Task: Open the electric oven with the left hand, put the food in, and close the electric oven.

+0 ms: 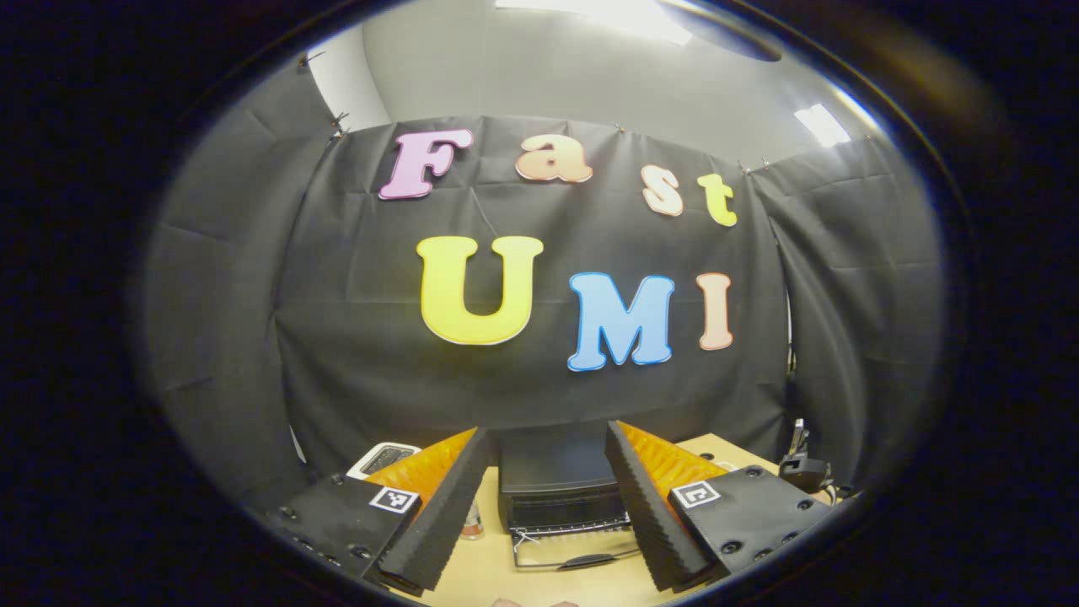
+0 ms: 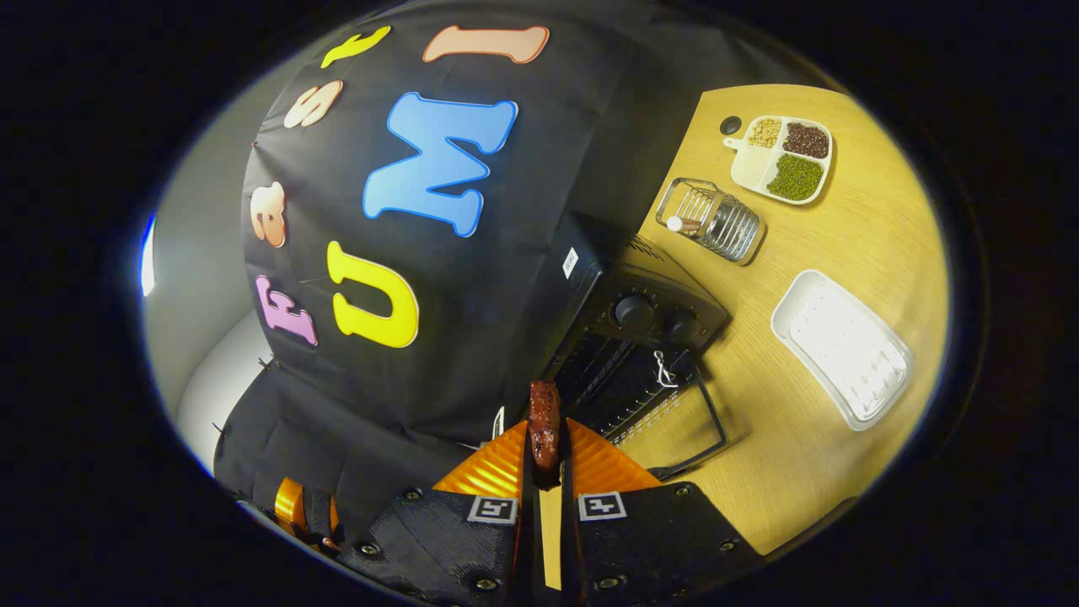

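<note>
The black electric oven (image 1: pixel 558 476) stands straight ahead on the wooden table, its glass door (image 1: pixel 577 552) folded down flat. My left gripper (image 1: pixel 548 432) is open, held back from the oven, with nothing between its foam pads. In the right gripper view the oven (image 2: pixel 649 316) lies ahead and to the right, with its door (image 2: pixel 674 421) hanging open and the wire shelf visible inside. My right gripper (image 2: pixel 546 430) is shut on a dark reddish-brown piece of food (image 2: pixel 544 413), which sticks out past the fingertips just outside the oven's mouth.
A white ribbed tray (image 2: pixel 843 350) lies right of the oven. Behind it are a glass jar in a wire holder (image 2: pixel 712 221) and a divided dish of beans (image 2: pixel 784 156). A white appliance (image 1: pixel 383 459) sits left of the oven, a small bottle (image 1: pixel 472 524) beside it.
</note>
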{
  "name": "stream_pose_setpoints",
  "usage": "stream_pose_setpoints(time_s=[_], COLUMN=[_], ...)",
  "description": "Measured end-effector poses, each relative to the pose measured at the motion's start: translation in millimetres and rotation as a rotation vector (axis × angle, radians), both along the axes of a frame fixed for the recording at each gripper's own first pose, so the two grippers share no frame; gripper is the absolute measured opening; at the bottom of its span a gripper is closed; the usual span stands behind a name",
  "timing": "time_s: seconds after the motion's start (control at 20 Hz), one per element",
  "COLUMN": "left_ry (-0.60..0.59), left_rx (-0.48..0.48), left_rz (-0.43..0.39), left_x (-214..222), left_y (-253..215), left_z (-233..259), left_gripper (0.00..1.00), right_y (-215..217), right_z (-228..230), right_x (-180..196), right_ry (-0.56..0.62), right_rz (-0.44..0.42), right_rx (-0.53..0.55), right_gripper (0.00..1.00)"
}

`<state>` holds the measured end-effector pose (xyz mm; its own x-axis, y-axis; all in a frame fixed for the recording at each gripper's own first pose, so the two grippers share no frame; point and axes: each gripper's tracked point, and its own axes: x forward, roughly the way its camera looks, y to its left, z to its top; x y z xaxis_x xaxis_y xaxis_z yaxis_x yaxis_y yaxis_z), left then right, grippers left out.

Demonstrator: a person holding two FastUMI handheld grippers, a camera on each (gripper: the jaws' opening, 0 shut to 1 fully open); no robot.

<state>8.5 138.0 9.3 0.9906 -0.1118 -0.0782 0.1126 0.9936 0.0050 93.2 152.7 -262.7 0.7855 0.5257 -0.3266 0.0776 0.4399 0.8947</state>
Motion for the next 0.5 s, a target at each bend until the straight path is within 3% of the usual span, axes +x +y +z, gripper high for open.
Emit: stream_pose_setpoints(time_s=[0.15, 0.45, 0.5], left_ry=[-0.004, 0.036, 0.043], left_rx=[0.001, 0.001, 0.000], left_rz=[0.026, 0.132, 0.155], left_x=[-1.5, -12.6, -14.5], left_y=[26.4, 84.3, 95.6], left_z=[0.1, -15.3, -19.3], left_gripper=[0.98, 0.98, 0.93], right_y=[29.5, 73.7, 78.1], right_z=[-37.5, -79.8, -85.7], right_x=[32.6, 80.4, 86.6], right_ry=[0.057, 0.146, 0.158], right_rz=[-0.017, -0.093, -0.108], right_rx=[-0.021, 0.035, 0.047], right_gripper=[0.12, 0.12, 0.12])
